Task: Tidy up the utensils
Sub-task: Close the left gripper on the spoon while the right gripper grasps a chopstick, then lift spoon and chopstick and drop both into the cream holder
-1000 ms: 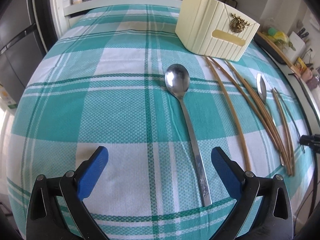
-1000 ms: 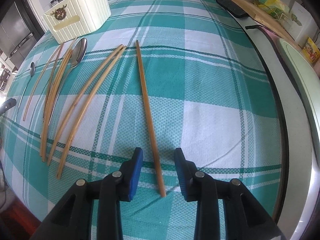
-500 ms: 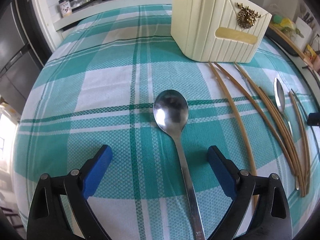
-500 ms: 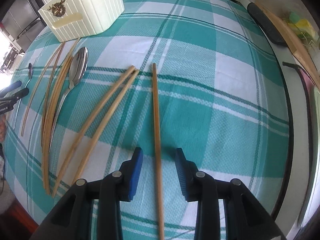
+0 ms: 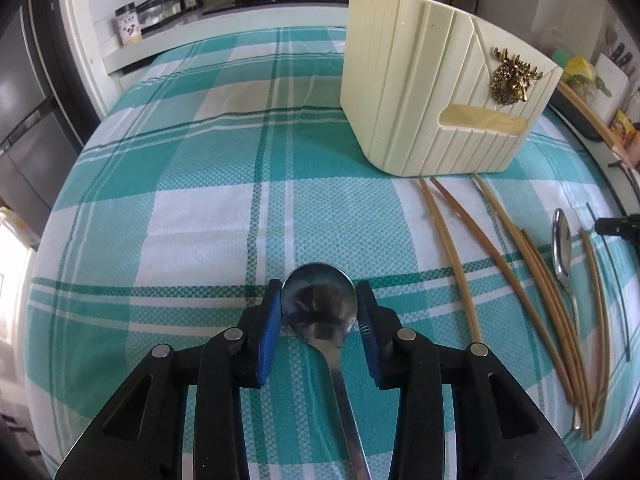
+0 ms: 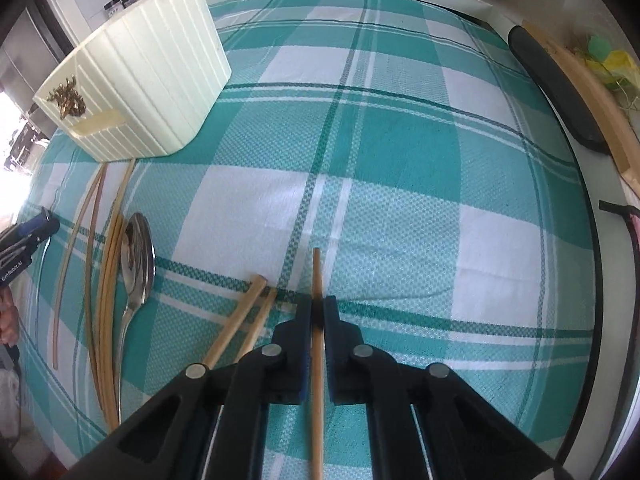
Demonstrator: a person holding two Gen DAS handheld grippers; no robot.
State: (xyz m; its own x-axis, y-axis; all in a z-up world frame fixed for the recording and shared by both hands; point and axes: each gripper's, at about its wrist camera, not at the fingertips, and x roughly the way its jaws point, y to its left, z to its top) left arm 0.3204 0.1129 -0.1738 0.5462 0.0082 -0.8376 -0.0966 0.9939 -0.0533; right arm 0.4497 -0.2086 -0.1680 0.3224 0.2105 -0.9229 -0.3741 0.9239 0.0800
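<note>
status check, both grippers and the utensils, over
Left gripper closing on big spoon bowl. Right gripper shut on single chopstick. Cream holder ahead, path clear. Small spoon, other chopsticks on cloth.

Tablecloth (image 5: 224,208): teal and white plaid, crossed by thin dark green stripes, with a fine woven check in the lighter squares.
Holder (image 5: 416,92): cream, ribbed with vertical grooves; gold ornament (image 5: 512,78) on its face.
Large spoon (image 5: 320,304): shiny silver.
Small spoon (image 5: 563,248): silver, mirror-bright.
Chopsticks (image 5: 452,256): light tan wood, plain.
Single chopstick (image 6: 318,360): tan wood, plain.
Left gripper (image 5: 319,312): black frame, blue pads (image 5: 269,332), silver rivets.
Right gripper (image 6: 317,314): black frame, blue pads, silver rivets.
Counter (image 5: 168,48): white.
</note>
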